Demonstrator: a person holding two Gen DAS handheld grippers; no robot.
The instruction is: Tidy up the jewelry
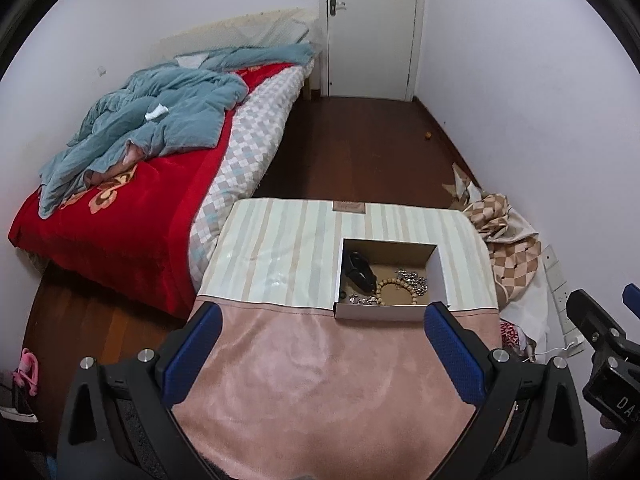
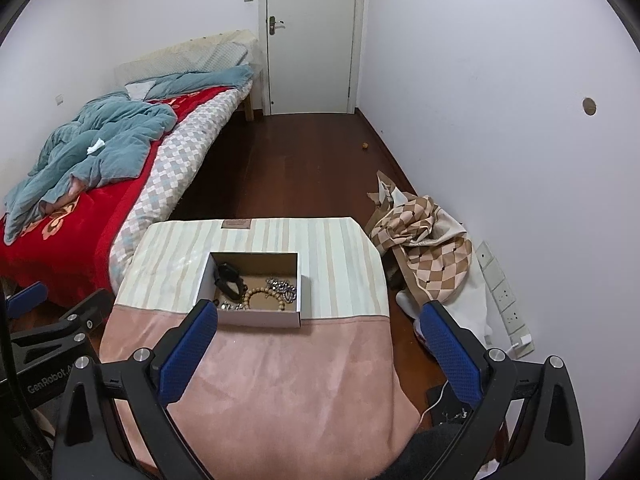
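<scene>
An open cardboard box [image 1: 434, 276] [image 2: 306, 292] sits on the cloth-covered table [image 1: 280, 248] [image 2: 340, 264]. Inside lie a black watch [image 1: 360, 270] [image 2: 228, 278], a wooden bead bracelet [image 1: 396, 286] [image 2: 262, 296] and silver chain jewelry [image 1: 412, 280] [image 2: 282, 286]. My left gripper [image 1: 324, 316] is open and empty, held above the pink cloth just short of the box. My right gripper [image 2: 320, 312] is open and empty, also short of the box, to its right. Each gripper shows at the edge of the other's view.
A bed [image 1: 120, 208] [image 2: 72, 208] with a red blanket and blue quilt stands at the left. A checkered cloth pile [image 1: 512, 248] [image 2: 428, 248] and a power strip [image 2: 504, 296] lie on the floor at the right wall. A white door [image 1: 372, 28] [image 2: 312, 36] is at the back.
</scene>
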